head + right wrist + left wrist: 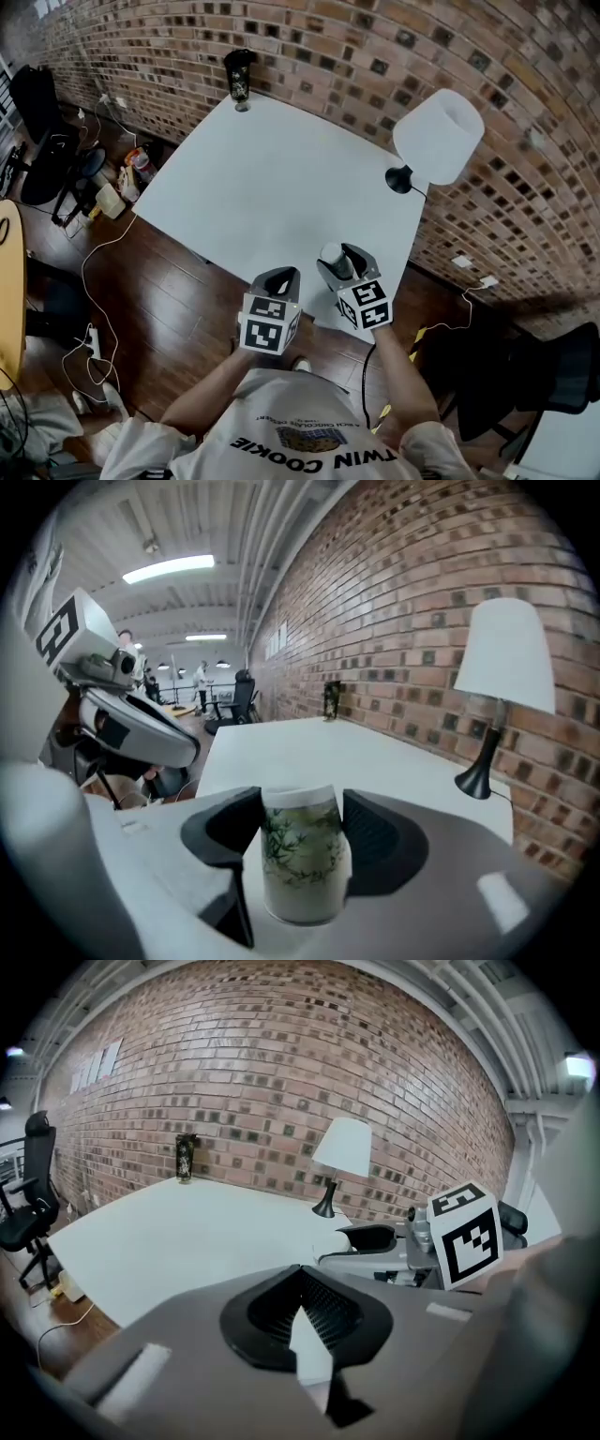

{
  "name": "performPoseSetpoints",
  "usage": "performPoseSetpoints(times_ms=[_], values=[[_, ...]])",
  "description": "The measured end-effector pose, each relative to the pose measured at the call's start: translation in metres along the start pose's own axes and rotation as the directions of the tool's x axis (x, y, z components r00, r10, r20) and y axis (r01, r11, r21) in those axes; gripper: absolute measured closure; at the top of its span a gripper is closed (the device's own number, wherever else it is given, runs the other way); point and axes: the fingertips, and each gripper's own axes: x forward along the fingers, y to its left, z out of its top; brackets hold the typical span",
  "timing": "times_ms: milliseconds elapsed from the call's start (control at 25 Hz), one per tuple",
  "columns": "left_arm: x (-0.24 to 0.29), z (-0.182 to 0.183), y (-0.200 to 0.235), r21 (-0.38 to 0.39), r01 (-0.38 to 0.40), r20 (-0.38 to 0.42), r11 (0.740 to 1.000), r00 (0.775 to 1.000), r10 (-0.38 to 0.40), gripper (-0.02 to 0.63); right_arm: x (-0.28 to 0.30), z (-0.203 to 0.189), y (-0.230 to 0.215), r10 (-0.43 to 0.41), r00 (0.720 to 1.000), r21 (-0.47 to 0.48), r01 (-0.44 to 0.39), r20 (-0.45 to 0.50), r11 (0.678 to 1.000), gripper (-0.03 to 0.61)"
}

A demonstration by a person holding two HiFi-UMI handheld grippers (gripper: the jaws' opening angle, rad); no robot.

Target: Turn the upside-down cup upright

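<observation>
Right claw (298, 832) grips the cup (300, 864) (left claw (305, 1314) clenched, empty) over white table (272, 178) by brick wall (375, 56).

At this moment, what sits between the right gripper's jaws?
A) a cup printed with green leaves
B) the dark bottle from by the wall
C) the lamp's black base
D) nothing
A: the right gripper view shows the cup, with its green leaf print, standing between the two jaws of the right gripper, which press against its sides.

White cup (300, 864), green leaf print, vertical, btwn right gripper (302, 822) jaws
</observation>
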Motion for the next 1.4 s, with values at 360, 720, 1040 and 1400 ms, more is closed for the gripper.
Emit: performPoseSetpoints(times_ms=[360, 720, 1040, 1400], values=[[0.000, -0.001, -0.007, 0.026, -0.002, -0.014, 1.000, 1.000, 0.002, 0.609, -0.013, -0.019, -0.019, -0.183, 0.967, 0.281, 0.127, 0.180, 0.951, 0.305], [-0.003, -0.003, -0.016, 0.040, -0.011, -0.017, 0.999, 1.000, 0.012, 0.609, -0.017, -0.040, -0.012, -0.194, 0.968, 0.254, 0.149, 0.160, 0.956, 0.305], [-0.009, -0.001, -0.035, 0.040, -0.031, 0.012, 0.999, 0.999, 0.030, 0.609, -0.030, -0.026, -0.006, -0.128, 0.979, 0.251, 0.085, 0.161, 0.964, 0.304], [-0.029, -0.013, -0.072, 0.005, -0.092, 0.090, 0.996, 0.992, 0.091, 0.609, -0.093, -0.008, 0.020, -0.044, 0.990, 0.158, 0.023, 0.132, 0.987, 0.305]])
